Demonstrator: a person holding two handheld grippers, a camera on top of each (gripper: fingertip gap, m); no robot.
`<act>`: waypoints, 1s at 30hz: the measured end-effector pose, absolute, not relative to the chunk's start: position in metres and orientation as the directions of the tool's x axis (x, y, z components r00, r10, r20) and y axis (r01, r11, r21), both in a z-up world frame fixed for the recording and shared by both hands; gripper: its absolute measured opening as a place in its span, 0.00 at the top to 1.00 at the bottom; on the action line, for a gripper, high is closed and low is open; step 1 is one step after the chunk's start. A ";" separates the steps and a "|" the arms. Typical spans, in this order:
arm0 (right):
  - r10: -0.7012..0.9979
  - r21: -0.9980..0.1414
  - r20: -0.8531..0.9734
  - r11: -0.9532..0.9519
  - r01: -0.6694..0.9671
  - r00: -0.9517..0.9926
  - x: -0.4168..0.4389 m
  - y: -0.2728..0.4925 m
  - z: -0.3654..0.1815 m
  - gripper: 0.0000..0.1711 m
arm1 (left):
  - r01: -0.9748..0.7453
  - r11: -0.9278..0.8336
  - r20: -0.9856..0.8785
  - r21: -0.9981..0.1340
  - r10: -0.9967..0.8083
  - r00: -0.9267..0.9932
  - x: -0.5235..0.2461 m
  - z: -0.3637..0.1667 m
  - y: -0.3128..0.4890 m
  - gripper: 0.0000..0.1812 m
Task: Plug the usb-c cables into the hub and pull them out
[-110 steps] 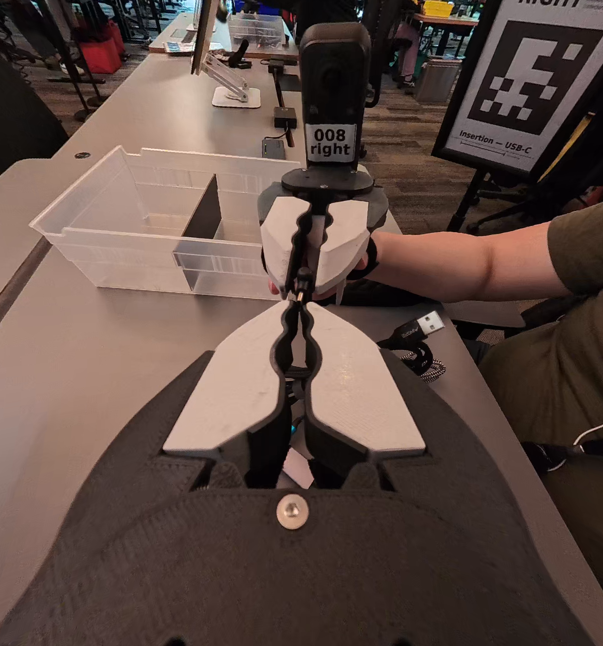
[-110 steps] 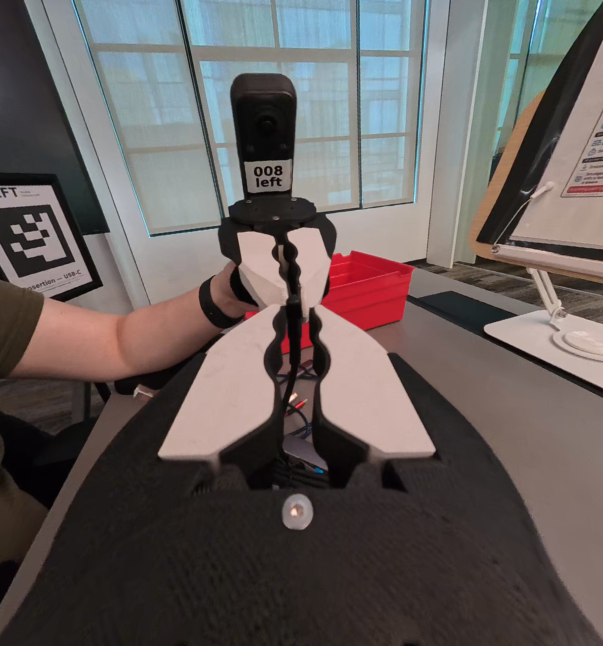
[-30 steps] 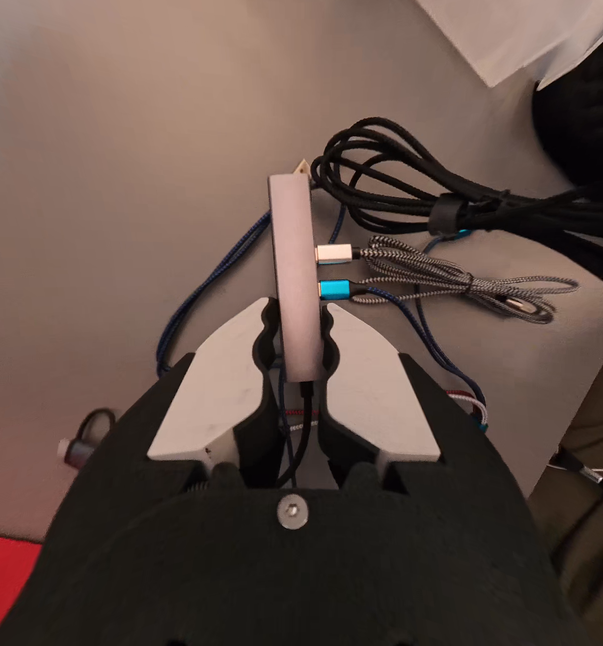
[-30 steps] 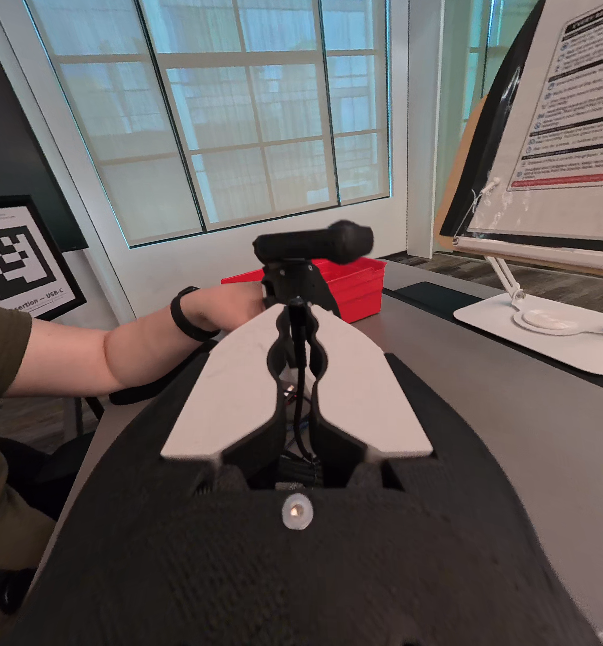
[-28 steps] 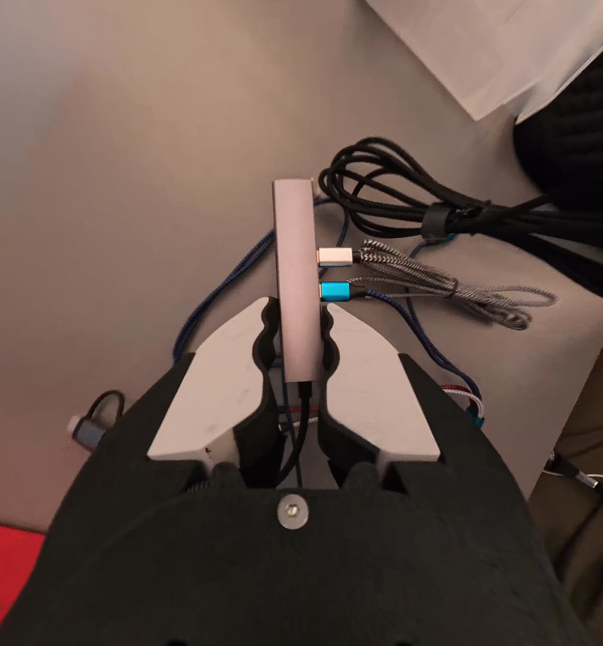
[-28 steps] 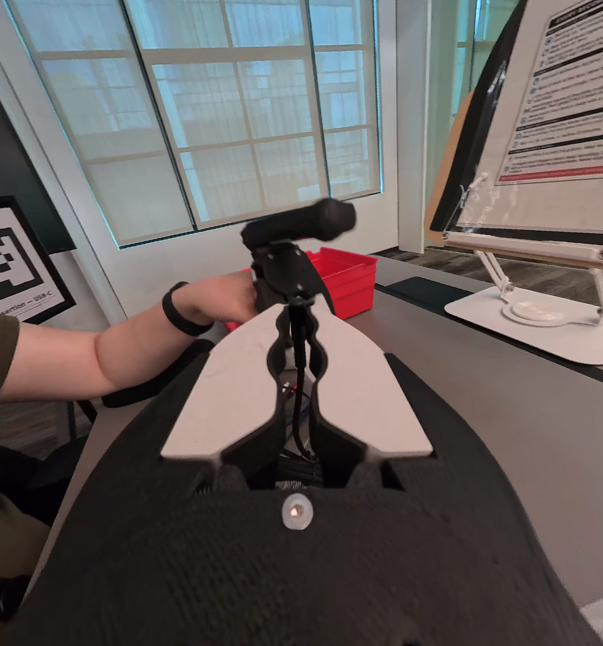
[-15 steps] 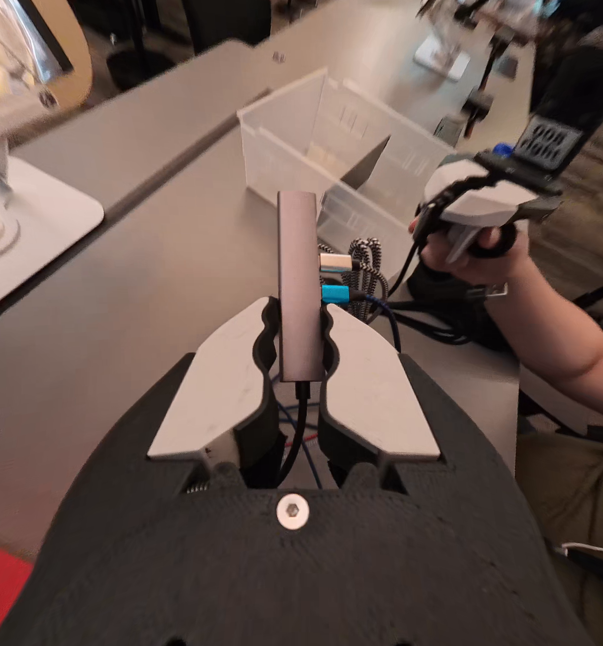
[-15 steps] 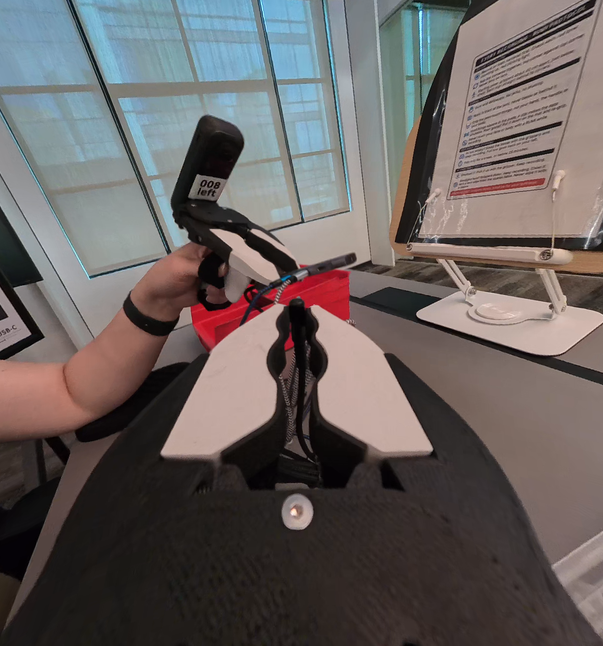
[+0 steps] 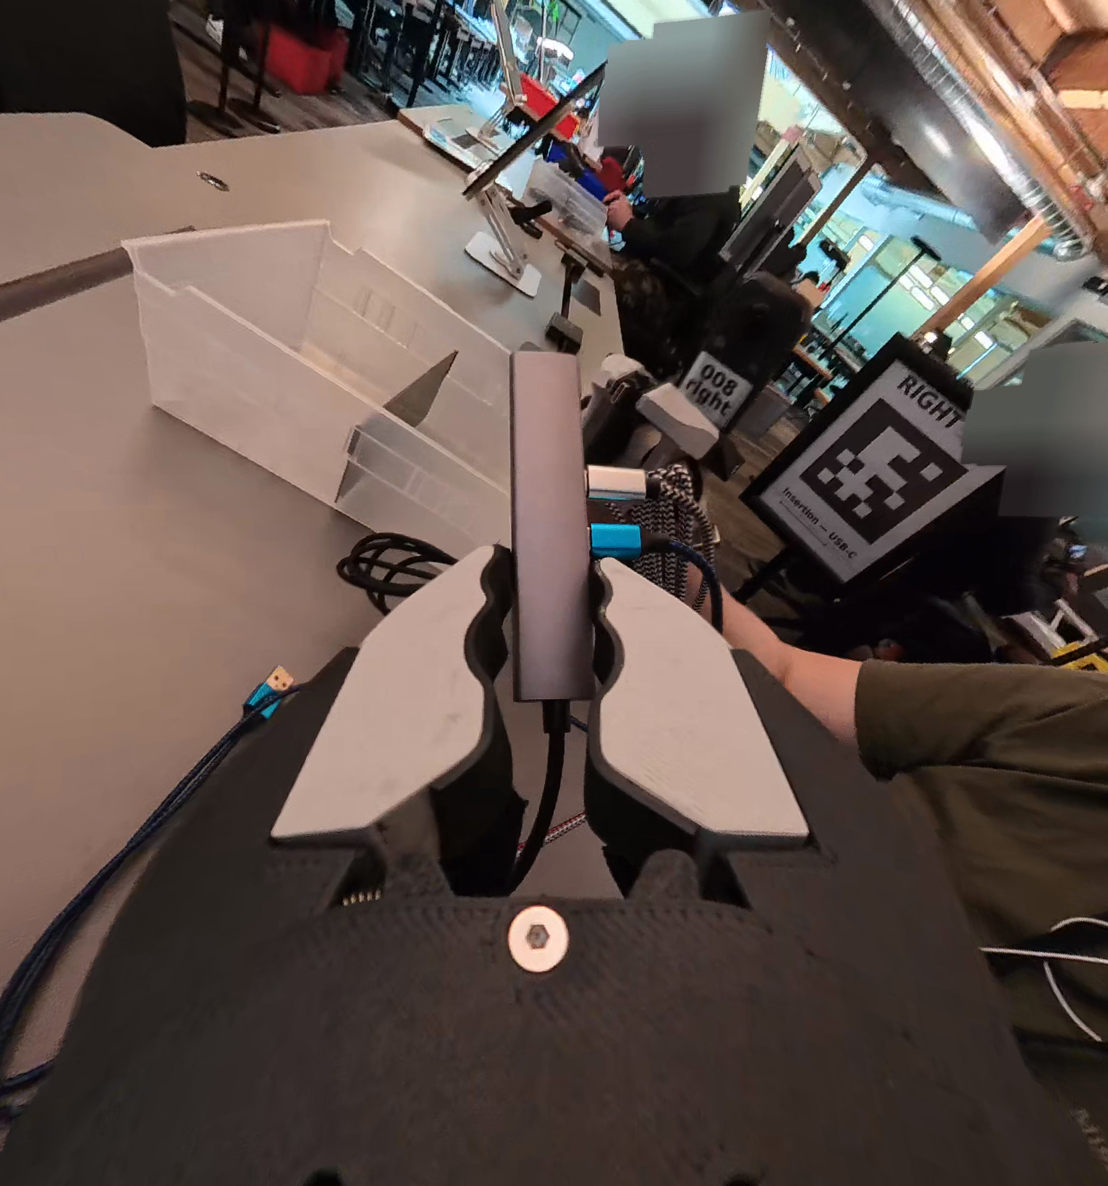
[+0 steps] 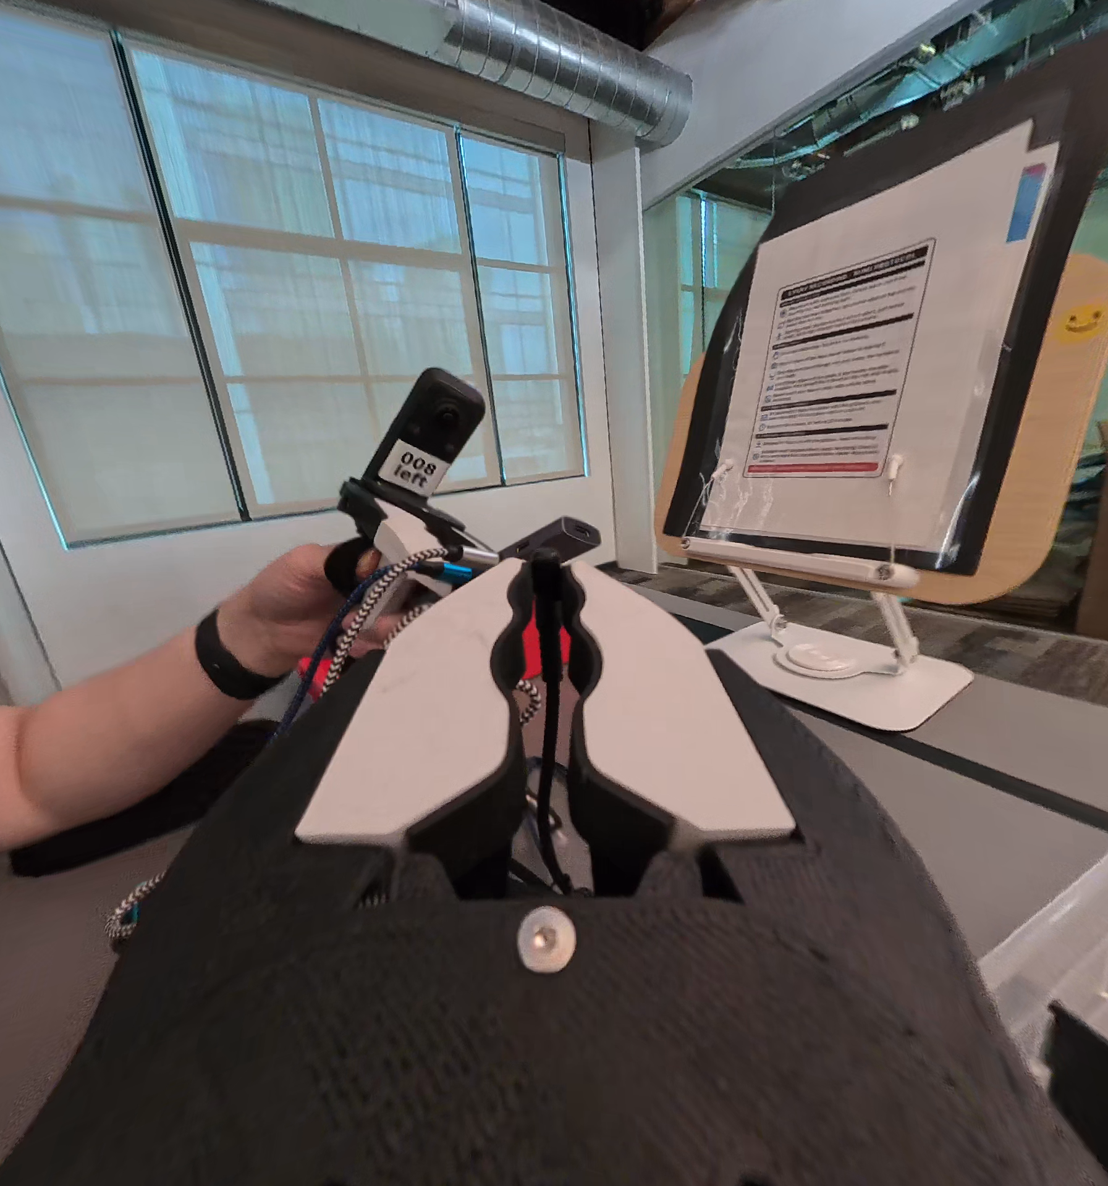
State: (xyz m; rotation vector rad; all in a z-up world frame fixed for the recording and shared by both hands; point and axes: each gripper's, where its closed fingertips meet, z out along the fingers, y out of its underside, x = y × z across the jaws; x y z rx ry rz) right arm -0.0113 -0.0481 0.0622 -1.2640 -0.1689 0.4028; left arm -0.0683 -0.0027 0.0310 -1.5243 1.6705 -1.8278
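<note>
Grey hub (image 9: 546,513) upright between left gripper (image 9: 546,577) fingers (image 9: 410,699)

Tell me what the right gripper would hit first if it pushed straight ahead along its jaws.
Probably the dark grey USB hub, held in the left gripper just beyond the right gripper and its black cable plug; the depth between them is unclear.

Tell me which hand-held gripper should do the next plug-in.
Right. The right hand-held gripper is shut on a black cable plug, its tip pointing toward the hub. The left hand-held gripper is clamped on the hub, so it should likely just brace it.
</note>
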 end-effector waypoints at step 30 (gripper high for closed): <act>0.144 -0.334 0.934 0.014 0.943 0.328 -0.073 -0.007 -0.032 0.95 | -0.799 0.033 0.334 -0.601 -0.898 -0.288 -0.106 -0.041 0.012 0.87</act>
